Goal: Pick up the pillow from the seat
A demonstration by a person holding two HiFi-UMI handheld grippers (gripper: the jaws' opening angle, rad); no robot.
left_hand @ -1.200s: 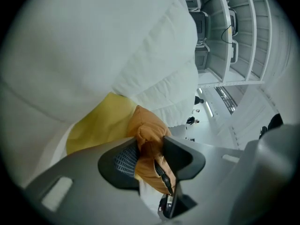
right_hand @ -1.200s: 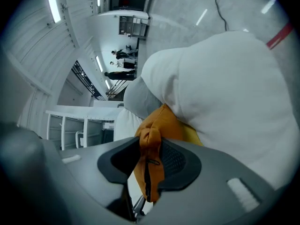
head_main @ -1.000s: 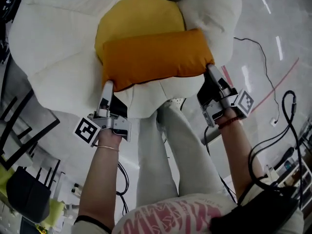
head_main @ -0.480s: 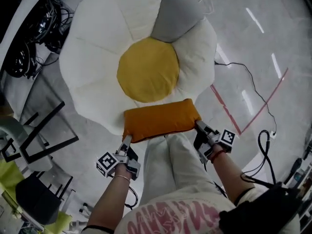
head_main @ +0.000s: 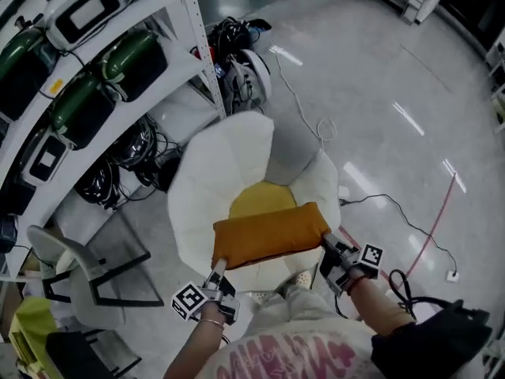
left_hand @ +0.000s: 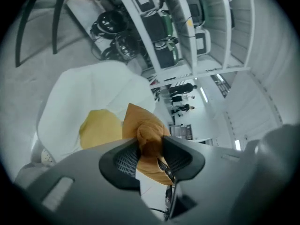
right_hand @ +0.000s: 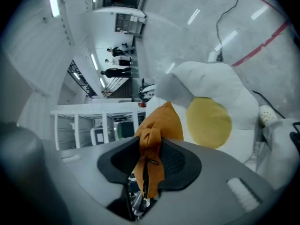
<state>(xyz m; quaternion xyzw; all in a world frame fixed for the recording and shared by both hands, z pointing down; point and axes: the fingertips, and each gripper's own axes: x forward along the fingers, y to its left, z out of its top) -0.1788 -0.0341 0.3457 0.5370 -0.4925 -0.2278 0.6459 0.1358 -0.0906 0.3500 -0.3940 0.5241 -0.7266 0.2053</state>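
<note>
An orange rectangular pillow (head_main: 270,235) hangs in the air above a flower-shaped seat (head_main: 209,184) with white petals and a yellow centre (head_main: 256,201). My left gripper (head_main: 216,270) is shut on the pillow's near left corner. My right gripper (head_main: 327,242) is shut on its near right corner. In the left gripper view the orange fabric (left_hand: 149,142) is bunched between the dark pads (left_hand: 126,161). The right gripper view shows the same pinch, the pillow's corner (right_hand: 151,149) squeezed between the pads (right_hand: 173,161), with the seat (right_hand: 211,86) lying beyond on the floor.
A white shelf rack (head_main: 102,69) with green and white equipment stands at the left, cables (head_main: 118,172) piled beneath it. A grey cushion (head_main: 293,150) lies on the seat's far side. A chair frame (head_main: 95,271) is at the near left. Cords (head_main: 379,204) and red tape (head_main: 438,219) cross the floor at right.
Both grippers have risen with the pillow between them, lifting it off the seat. The seat now looks much smaller and farther below, and the shelf rack has come into view.
</note>
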